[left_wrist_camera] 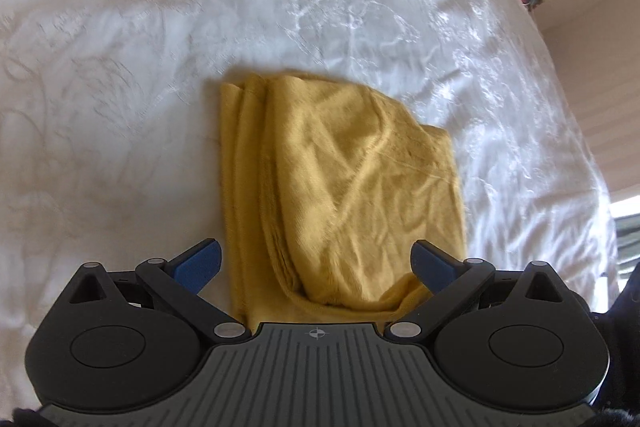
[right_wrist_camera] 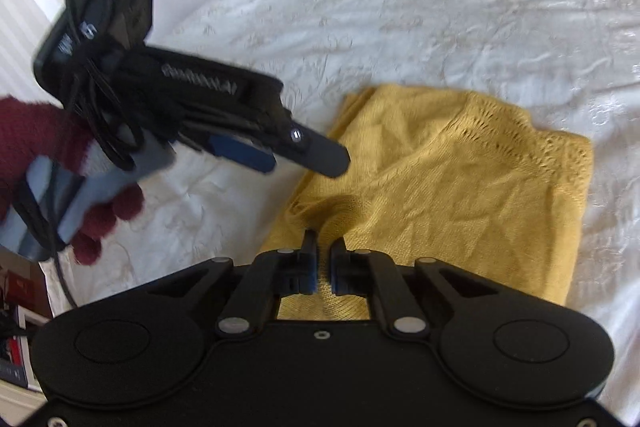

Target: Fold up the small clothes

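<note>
Mustard-yellow knitted garment (left_wrist_camera: 340,179), partly folded, lying on a white embroidered bedspread (left_wrist_camera: 120,67). Soft, light, limp knit, likely to sag and stretch; best taken at a doubled edge or corner. Left gripper (left_wrist_camera: 316,263) hovering above its near edge, jaws wide. Right gripper (right_wrist_camera: 323,259) over the knit, jaws narrowed almost shut, pinching nothing discernible.

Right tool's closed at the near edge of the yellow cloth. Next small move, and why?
Probably lift the right tool slightly to test the grip: it looks shut on the cloth, but the pinch itself is hard to see. The left tool is open and holds nothing.
</note>
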The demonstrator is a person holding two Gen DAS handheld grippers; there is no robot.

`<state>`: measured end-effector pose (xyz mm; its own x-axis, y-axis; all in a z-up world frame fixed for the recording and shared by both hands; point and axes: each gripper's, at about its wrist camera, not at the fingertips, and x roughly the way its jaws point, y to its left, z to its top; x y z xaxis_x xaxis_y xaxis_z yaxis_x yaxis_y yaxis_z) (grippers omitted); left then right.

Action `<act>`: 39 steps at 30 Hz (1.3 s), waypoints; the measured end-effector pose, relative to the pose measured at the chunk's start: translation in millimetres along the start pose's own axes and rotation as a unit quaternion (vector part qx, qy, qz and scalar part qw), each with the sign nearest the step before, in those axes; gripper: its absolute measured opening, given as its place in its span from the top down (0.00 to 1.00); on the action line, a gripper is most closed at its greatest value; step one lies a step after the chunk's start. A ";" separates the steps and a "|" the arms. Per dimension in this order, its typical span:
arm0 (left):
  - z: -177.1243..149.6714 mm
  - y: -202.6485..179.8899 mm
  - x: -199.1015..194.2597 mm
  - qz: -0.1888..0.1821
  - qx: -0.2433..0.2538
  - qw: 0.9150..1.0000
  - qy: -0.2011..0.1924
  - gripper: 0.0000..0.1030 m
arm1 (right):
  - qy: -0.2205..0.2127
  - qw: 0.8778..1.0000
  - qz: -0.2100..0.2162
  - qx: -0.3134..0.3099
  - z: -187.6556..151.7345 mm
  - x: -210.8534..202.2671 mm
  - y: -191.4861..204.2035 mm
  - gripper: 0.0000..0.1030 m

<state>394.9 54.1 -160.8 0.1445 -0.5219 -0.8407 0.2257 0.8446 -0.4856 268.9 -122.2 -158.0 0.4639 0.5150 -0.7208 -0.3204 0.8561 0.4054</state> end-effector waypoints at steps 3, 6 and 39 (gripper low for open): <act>-0.7 -3.7 7.6 -0.020 -0.009 1.000 0.010 0.00 | -0.017 1.000 0.000 0.023 -6.1 -17.5 -1.7 0.88; 4.1 -7.2 16.3 -0.039 -0.021 0.999 0.009 0.00 | -0.023 0.999 -0.001 0.033 -9.1 -24.7 -2.5 0.88; 62.7 -7.7 8.0 0.005 0.051 0.997 -0.061 0.92 | 0.007 0.996 -0.022 -0.081 -16.4 0.5 41.6 0.88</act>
<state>454.7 36.0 -148.8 0.2615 -0.5286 -0.8076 0.3186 0.8371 -0.4447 242.3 -87.1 -150.7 0.4689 0.4752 -0.7445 -0.4302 0.8591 0.2774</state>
